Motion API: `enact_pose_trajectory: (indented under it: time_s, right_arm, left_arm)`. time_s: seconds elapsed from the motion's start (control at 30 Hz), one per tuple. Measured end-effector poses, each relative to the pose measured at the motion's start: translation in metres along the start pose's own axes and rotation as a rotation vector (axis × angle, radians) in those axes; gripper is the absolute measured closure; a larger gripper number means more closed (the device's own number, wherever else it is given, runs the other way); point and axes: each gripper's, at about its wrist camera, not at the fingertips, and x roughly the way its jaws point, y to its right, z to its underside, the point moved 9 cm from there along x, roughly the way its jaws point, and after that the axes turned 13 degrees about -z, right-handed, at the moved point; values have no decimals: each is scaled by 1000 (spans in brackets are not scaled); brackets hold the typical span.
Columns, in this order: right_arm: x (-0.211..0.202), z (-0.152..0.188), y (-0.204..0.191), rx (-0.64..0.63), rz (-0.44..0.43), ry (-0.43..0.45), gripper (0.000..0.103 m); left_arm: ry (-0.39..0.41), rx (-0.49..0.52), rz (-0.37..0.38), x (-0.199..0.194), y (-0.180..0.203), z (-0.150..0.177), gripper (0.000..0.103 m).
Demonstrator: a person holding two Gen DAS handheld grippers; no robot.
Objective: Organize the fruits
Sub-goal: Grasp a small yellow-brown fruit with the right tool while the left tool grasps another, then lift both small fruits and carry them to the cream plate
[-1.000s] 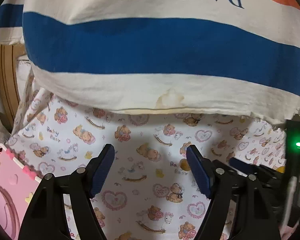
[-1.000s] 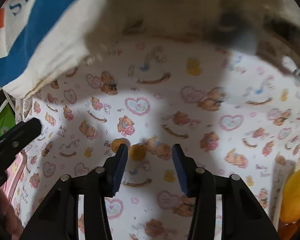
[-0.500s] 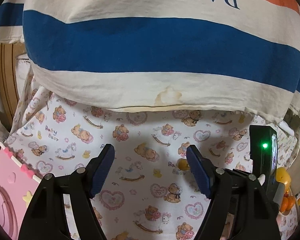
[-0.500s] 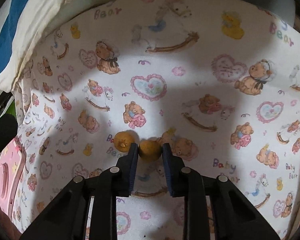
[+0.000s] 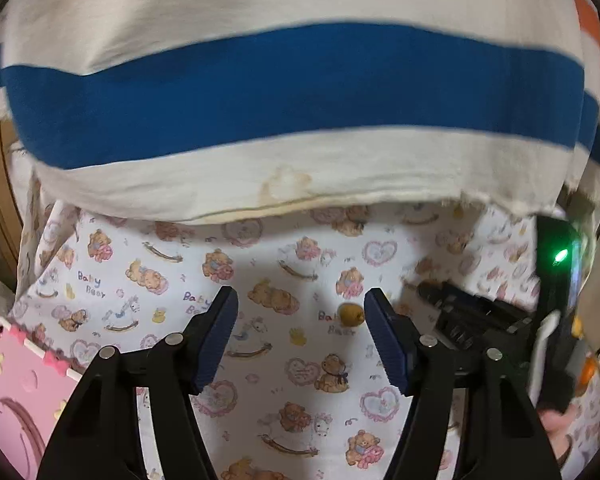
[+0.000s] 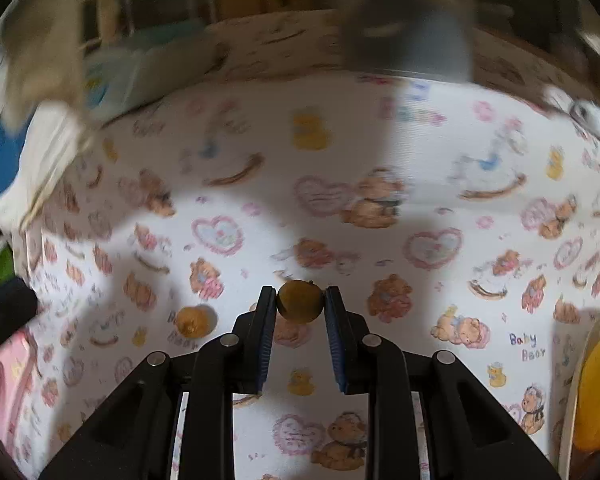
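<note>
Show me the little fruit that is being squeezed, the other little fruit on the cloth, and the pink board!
Squeezed fruit (image 6: 300,301): right wrist view, its middle.
Other fruit (image 6: 192,321): right wrist view, its middle.
Pink board (image 5: 16,392): left wrist view, its face.

In the right wrist view, one small fruit (image 6: 300,301) sat between the right gripper (image 6: 300,304) fingers at frame centre, above the printed cloth (image 6: 380,152). A second small fruit (image 6: 191,321) lay on the cloth to its lower left. A larger fruit (image 6: 598,392) sat at the right edge.
</note>
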Motion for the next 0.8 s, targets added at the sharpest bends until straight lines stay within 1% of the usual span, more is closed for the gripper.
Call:
enact_pose_trajectory:
  time_s: [0.03,0.1,0.2,0.27,0.33,0.37,0.4,0.47,0.53,0.67,0.8]
  right_arm:
    - [-2,-1,4,20,-8,9,77]
    - [-5,-2,12,48,-23,16,77]
    - [-7,-2,16,48,-7,4,77]
    - [-9,-3,16,43,0,5,77]
    - [-7,-3,15,52,7,9,77]
    - [-8,-3,18,59,13,11,77]
    - [1,-2,12,63,16,13,77]
    - [-1,-3,14,70,18,23,77]
    - [0,-4,13,69,21,31,77]
    - [-5,-6,14,63,25,44,77]
    - [-7,-5,15,68,28,48,77]
  left_arm:
    - [-14,10,8,5,3,2,46]
    - [-66,24,36,18,15,7,55]
    - [-134,34,58,35,32,9,60]
    - [-161,38,60,44,41,6,62]
    - [-166,74,49,49,49,4,65]
    - [-170,93,33,52,51,5,69]
    - [-179,106,25,55,54,6,73]
    - [-202,110,41,61,61,9,75]
    - [-216,111,40,66,64,11,78]
    - [-239,113,52,72,71,18,78]
    - [-256,102,22,81,69,23,78]
